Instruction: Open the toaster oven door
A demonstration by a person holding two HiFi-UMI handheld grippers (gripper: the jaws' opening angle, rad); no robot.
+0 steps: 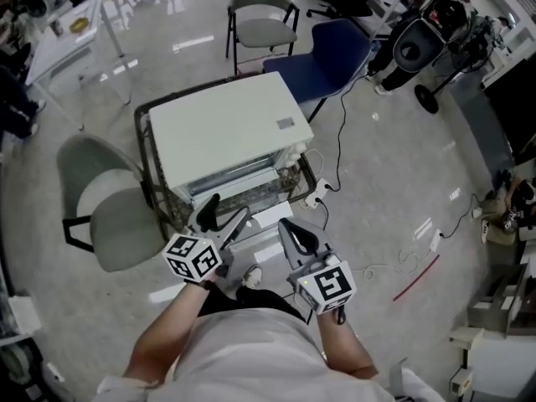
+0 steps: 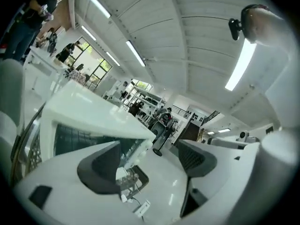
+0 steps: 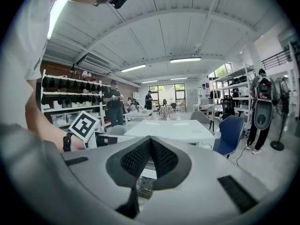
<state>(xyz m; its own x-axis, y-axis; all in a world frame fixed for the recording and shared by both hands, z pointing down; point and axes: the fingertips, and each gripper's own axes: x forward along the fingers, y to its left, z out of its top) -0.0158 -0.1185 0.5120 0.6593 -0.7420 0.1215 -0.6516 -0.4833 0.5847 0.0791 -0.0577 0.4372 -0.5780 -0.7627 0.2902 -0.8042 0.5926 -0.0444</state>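
Glossy grey floor spreads through an open workshop with a ribbed white ceiling and long strip lights. At its middle stands the white boxy metal toaster oven point(image 1: 226, 128), smooth and flat-topped, on a dark metal-framed tabletop point(image 1: 152, 193) whose rim juts out at the oven's left. The oven's front faces the person. In the left gripper view its dark glass door panel point(image 2: 70, 140) stands upright in a white frame.

Just in front of that door, in the head view, hovers the left gripper point(image 1: 221, 215), white plastic with black textured pads. In its own view its fingers point(image 2: 104, 167) are spread wide, with nothing between them but the oven's corner and the floor beyond. The right gripper point(image 1: 298, 238) hangs beside it, a little nearer the person. Its fingers point(image 3: 137, 159) are pressed together into a ridge, pinching nothing.

Farther out, a grey-green padded chair point(image 1: 109, 212) stands left of the tabletop. A blue moulded chair point(image 1: 325, 57) and a grey folding chair point(image 1: 261, 19) stand behind it. A white power strip point(image 1: 316, 193) with a black cable lies on the floor to the right.
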